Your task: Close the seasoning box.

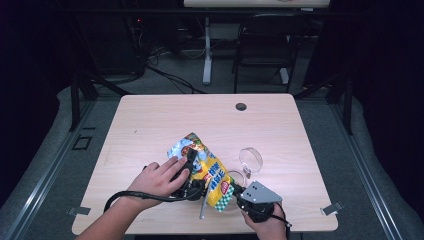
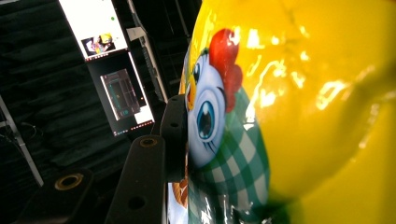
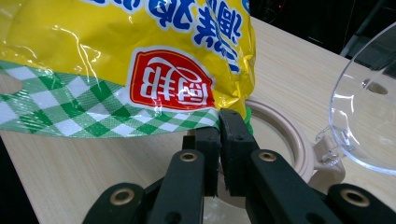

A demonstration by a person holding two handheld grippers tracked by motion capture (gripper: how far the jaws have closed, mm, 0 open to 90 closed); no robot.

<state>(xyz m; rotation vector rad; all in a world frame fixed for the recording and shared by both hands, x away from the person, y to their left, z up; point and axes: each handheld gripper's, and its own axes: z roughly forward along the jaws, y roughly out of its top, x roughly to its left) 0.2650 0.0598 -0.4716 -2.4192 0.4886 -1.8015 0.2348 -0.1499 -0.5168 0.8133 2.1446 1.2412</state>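
Left hand (image 1: 159,179): enters the high view from 7 o'clock, palm down, fingers spread over the top of the left gripper (image 1: 192,170). The gripper body lies low over the table (image 1: 150,120) and points toward 2 o'clock. In the left gripper view one black jaw pad lies flat against the snack bag (image 2: 289,107); the second jaw is hidden behind the bag, so the bag sits between the jaws, gripped across its bulging middle.

Right hand (image 1: 270,227): enters from 6 o'clock at the near table edge, carrying the right gripper (image 1: 239,192) with its grey three-cornered plate (image 1: 260,192) uppermost. The gripper points toward 10 o'clock. In the right gripper view its two jaws are pressed together, pinching the bag's sealed lower corner (image 3: 224,116).

Snack bag location: near-centre of the table, toward 6 o'clock, slanting from 11 o'clock to 5 o'clock between the two grippers.

Surroundings: a round container (image 1: 235,179) with a beige rim sits directly under the pinched corner. Its clear hinged lid (image 1: 250,159) stands open at 2 o'clock of the bag. A cable grommet (image 1: 241,106) lies at 12 o'clock. A folding chair (image 1: 265,45) stands beyond the table.

Materials: the bag is glossy yellow film, inflated and creased, with a green-and-white checked band and a cartoon chicken. The table is pale wood-grain laminate. The jaws are matt black.
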